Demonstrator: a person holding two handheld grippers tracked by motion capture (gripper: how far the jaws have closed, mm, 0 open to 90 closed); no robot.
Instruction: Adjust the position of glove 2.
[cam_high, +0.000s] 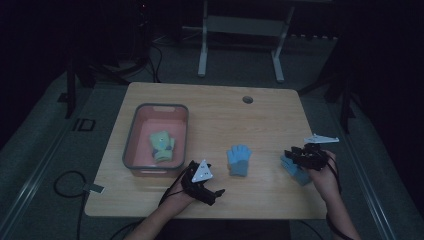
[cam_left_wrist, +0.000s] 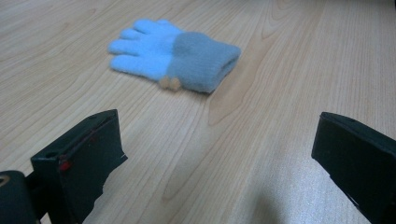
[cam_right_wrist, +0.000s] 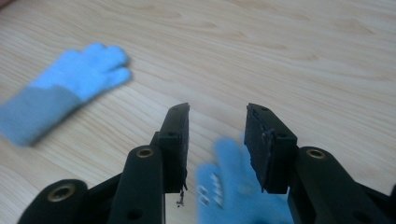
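Note:
A light blue glove (cam_high: 239, 160) with a grey-blue cuff lies flat mid-table, fingers pointing away from me; it also shows in the left gripper view (cam_left_wrist: 175, 53) and in the right gripper view (cam_right_wrist: 60, 91). A second blue glove (cam_high: 298, 174) lies at the right, and in the right gripper view this second glove (cam_right_wrist: 229, 191) sits blurred under the jaws. My right gripper (cam_high: 292, 157) hovers over it, and my right gripper (cam_right_wrist: 217, 112) has its jaws parted without touching the glove. My left gripper (cam_high: 214, 181) rests left of the middle glove, and my left gripper (cam_left_wrist: 218, 122) stands wide open with nothing between its jaws.
A grey-rimmed pink basin (cam_high: 131, 142) stands at the table's left with a green glove (cam_high: 162, 145) inside. A round hole (cam_high: 247, 99) sits near the far edge. Beyond the table stands a white metal frame (cam_high: 240, 40).

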